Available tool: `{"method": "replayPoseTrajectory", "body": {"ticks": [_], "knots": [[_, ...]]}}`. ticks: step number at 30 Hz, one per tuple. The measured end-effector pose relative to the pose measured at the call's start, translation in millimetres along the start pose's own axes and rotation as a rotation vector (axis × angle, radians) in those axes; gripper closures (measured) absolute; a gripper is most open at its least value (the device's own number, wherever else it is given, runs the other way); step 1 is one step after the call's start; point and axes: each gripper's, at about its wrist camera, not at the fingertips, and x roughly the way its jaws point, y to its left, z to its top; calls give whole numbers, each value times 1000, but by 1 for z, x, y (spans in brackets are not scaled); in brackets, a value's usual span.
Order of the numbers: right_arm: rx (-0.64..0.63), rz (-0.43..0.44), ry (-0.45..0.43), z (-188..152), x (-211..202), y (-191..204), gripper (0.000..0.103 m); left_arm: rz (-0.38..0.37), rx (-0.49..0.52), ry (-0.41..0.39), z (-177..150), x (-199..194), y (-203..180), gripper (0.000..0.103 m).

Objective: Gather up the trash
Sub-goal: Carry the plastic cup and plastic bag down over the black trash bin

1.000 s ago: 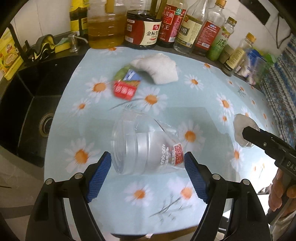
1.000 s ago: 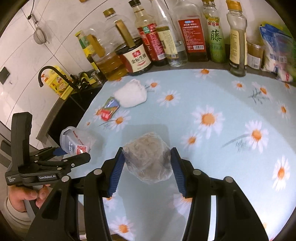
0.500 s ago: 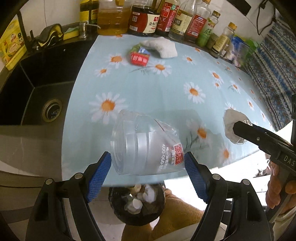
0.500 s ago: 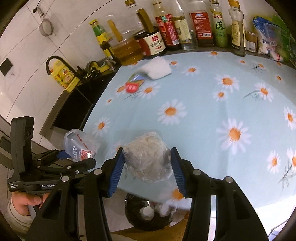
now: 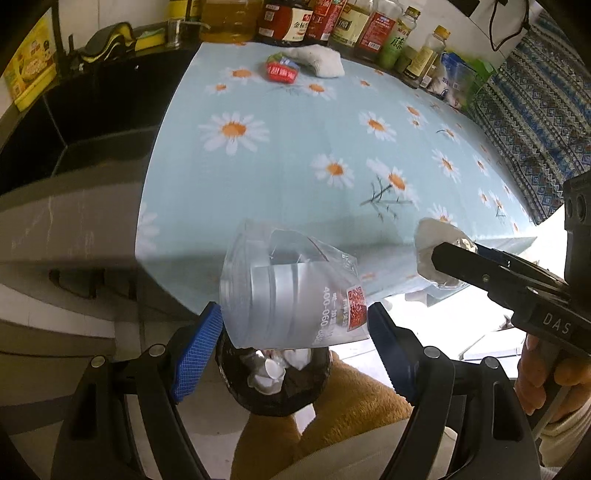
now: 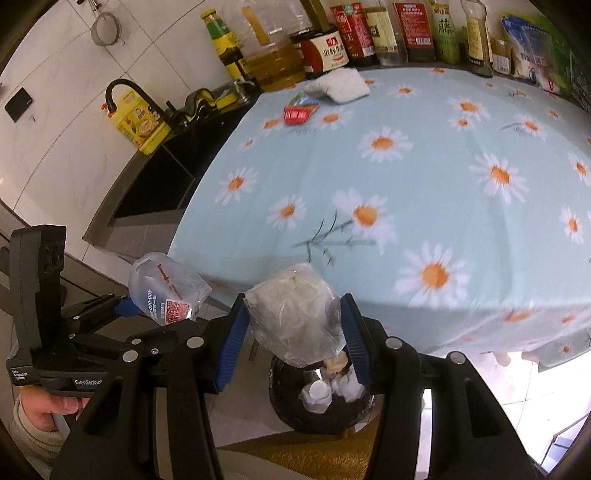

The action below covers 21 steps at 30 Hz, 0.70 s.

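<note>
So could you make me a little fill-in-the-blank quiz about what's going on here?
1. The left gripper holds a clear plastic ____.
2. The right gripper holds a bag of ____ scraps.
3. Both hang above a black ____ on the floor.
4. A red packet lies on the ____-print tablecloth.

Answers: cup, white, bin, daisy

Bin (image 6: 317, 402) on floor, below table (image 6: 443, 206) front edge. Packet (image 6: 300, 111) w/ cloth (image 6: 341, 85) just behind, far side; bottle row (image 6: 373, 33) behind both. Sink (image 6: 159, 181) left.
</note>
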Motion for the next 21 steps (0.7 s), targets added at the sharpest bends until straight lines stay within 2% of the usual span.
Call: {"method": "replayPoseTrajectory", "body": {"ticks": [7,21], "knots": [[11,11,39,-20,10,8,52,-13,-13,24,-18,8,10,25],[101,34,134,-50,37,-4,51,-13,-87,165,-52,60,31,25]]}}
